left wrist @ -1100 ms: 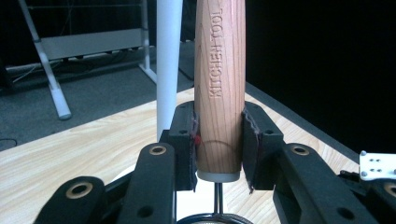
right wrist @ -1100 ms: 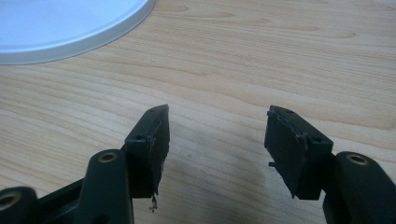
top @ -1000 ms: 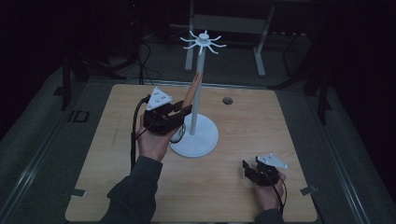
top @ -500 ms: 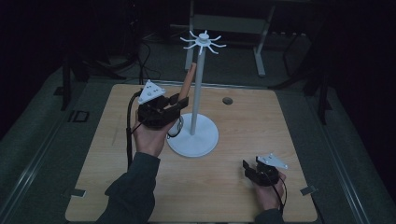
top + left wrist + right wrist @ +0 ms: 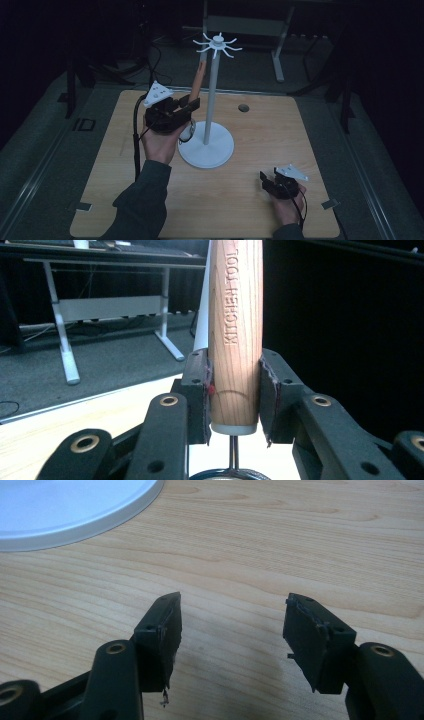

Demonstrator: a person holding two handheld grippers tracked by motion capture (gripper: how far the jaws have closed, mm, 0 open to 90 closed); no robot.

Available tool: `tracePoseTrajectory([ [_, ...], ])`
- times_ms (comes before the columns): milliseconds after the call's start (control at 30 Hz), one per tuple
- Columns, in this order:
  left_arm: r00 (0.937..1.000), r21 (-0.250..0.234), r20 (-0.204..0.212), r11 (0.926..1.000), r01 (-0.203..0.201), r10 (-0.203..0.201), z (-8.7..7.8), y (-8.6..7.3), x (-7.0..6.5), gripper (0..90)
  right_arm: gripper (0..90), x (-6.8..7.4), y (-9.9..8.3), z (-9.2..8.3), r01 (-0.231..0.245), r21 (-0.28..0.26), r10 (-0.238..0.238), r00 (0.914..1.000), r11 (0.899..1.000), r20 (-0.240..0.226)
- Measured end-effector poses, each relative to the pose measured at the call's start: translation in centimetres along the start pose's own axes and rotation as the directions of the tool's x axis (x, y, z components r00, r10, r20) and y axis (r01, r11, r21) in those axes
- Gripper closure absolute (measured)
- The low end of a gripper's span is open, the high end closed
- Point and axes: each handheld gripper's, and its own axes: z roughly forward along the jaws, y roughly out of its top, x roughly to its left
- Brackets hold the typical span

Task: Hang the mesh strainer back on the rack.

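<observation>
— Two grippers on the table (image 5: 115,200), starting at the left of the frame: what's the left gripper (image 5: 189,106) got?

— Its jaws are clamped on a wooden handle (image 5: 235,335) stamped "KITCHEN TOOL", held up off the table just left of the white stand (image 5: 212,95). From above, the handle (image 5: 196,82) leans up toward the hooks at the top of the stand. A thin metal stem runs down from the handle's lower end.

— And lower right?

— The right gripper (image 5: 272,179) sits low near the table's front edge, jaws spread apart, nothing between them. Its own camera shows bare wood and the stand's round base (image 5: 75,510) in the upper left.
</observation>
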Motion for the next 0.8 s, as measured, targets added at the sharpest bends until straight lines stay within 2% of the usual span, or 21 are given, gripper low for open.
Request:
tracePoseTrajectory([
  [200, 0.9997, -0.022, -0.003, 0.9995, 0.022, -0.022, -0.04, 0.24, -0.09, 69.1, 40.1, -0.02, 0.0, -0.01, -0.001, -0.001, 0.001, 1.0, 1.0, 0.0],
  [533, 0.9991, -0.055, -0.018, 0.9978, 0.036, -0.037, -0.58, 0.48, -0.06, 69.1, 40.1, 0.01, -0.01, -0.03, -0.001, 0.0, 0.001, 1.0, 1.0, 0.003],
  [800, 0.9985, -0.082, -0.013, 0.9953, 0.052, -0.053, -0.83, 0.52, 0.03, 69.1, 40.1, 0.01, -0.01, -0.03, -0.001, 0.0, 0.001, 1.0, 1.0, 0.002],
])
